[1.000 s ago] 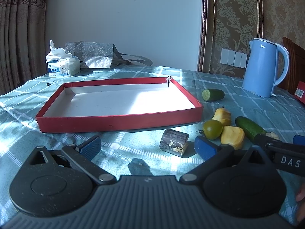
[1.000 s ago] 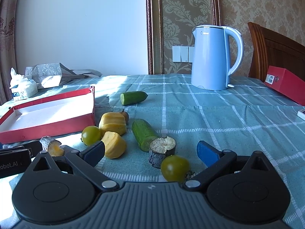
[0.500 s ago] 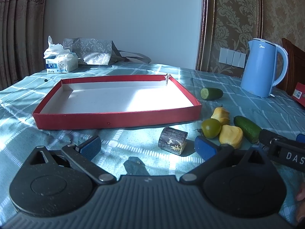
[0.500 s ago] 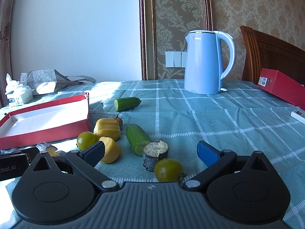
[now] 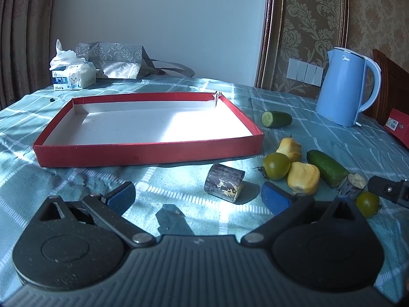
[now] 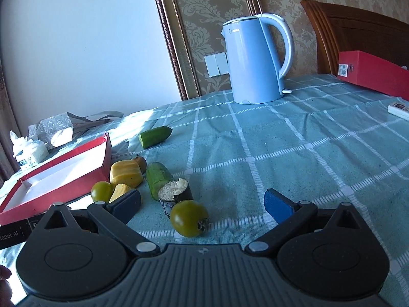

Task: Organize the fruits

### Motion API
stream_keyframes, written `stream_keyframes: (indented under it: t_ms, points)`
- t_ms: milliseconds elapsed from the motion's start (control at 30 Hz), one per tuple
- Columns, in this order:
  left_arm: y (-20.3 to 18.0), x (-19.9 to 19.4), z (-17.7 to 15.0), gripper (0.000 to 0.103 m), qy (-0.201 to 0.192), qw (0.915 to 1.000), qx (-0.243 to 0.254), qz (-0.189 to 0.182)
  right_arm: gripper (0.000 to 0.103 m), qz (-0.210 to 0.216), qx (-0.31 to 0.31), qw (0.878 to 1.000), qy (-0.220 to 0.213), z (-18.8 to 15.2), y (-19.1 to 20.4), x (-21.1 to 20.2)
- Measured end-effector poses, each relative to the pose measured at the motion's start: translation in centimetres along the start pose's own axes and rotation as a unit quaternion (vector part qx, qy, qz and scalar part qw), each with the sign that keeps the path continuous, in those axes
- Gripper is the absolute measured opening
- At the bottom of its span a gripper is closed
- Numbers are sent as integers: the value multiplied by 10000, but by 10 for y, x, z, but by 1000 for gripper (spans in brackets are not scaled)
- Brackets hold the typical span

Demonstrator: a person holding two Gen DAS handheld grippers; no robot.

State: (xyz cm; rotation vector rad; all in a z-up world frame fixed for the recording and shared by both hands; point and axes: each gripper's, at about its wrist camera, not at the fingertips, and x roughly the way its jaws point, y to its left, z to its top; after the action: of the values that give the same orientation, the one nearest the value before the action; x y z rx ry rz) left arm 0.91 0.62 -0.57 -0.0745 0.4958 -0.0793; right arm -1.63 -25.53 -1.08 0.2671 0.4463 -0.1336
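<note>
An empty red tray lies on the teal checked cloth; its corner shows in the right wrist view. My left gripper is open and empty, with a dark sugarcane stub just ahead between its fingers. My right gripper is open and empty, with a green tomato between its fingers. Beyond lie a second cane stub, a cucumber half, yellow fruit pieces, another green tomato and a far cucumber piece.
A blue kettle stands at the back. A red box and a remote lie at the right. A tissue pack and a grey bag sit behind the tray. A wooden chair stands behind the table.
The right gripper has tilted and moved forward, so the near green tomato now sits between its fingers. The left gripper has drawn back slightly and stayed open.
</note>
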Motion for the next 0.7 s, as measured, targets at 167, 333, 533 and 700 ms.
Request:
stream_keyframes:
  t_ms: [167, 333, 533, 700]
  points:
    - [3, 2, 1, 103, 64, 9999, -106, 7, 103, -183, -552, 9982, 174, 2, 16, 12]
    - [10, 5, 2, 103, 164, 9994, -303, -42, 87, -12, -407, 9977, 535, 0, 7, 20]
    - [12, 6, 3, 103, 211, 9990, -384, -50, 65, 72, -380, 9971, 658, -1, 5, 22]
    - [10, 7, 2, 103, 237, 9992, -294, -103, 48, -33, -580, 9960, 673, -1, 12, 24]
